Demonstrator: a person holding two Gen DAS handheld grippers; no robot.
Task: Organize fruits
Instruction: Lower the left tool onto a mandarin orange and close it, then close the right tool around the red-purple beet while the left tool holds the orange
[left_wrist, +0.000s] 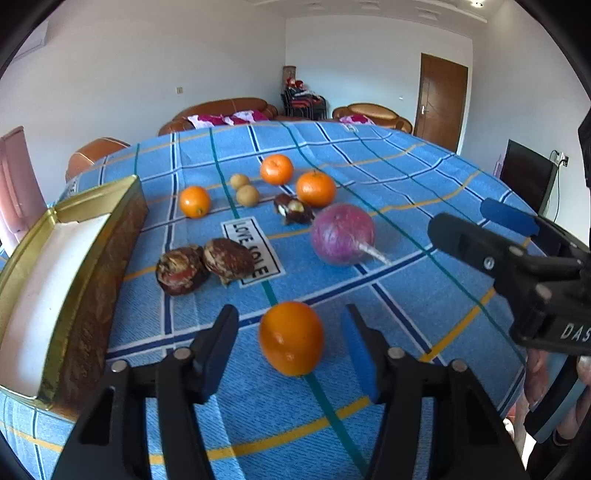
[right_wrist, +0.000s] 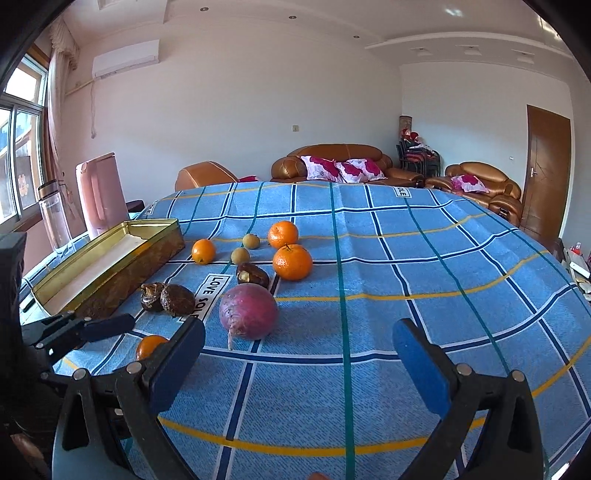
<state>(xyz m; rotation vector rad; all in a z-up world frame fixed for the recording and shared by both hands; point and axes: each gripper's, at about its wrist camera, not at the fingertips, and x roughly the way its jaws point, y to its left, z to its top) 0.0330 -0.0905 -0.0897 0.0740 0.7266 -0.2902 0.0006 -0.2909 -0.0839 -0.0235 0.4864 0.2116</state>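
A small orange (left_wrist: 291, 338) lies on the blue checked cloth between the fingers of my left gripper (left_wrist: 290, 332), with a gap on each side, so the gripper is open. In the right wrist view that orange (right_wrist: 149, 347) peeks out behind my right gripper's left finger, beside a left gripper finger (right_wrist: 107, 326). My right gripper (right_wrist: 299, 354) stands wide open and empty, just short of a round purple fruit (right_wrist: 248, 310) with a pale stalk. From the left wrist camera, the right gripper (left_wrist: 458, 218) hovers to the right of the purple fruit (left_wrist: 341, 234).
An open gold tin (left_wrist: 92, 206) with a white lining stands at the left. Several fruits lie beyond: oranges (left_wrist: 194, 201) (left_wrist: 276, 169) (left_wrist: 316, 188), two small tan fruits (left_wrist: 247, 195), dark brown ones (left_wrist: 180, 270) (left_wrist: 229, 260) (left_wrist: 293, 208). Bare cloth stretches to the right (right_wrist: 443, 277).
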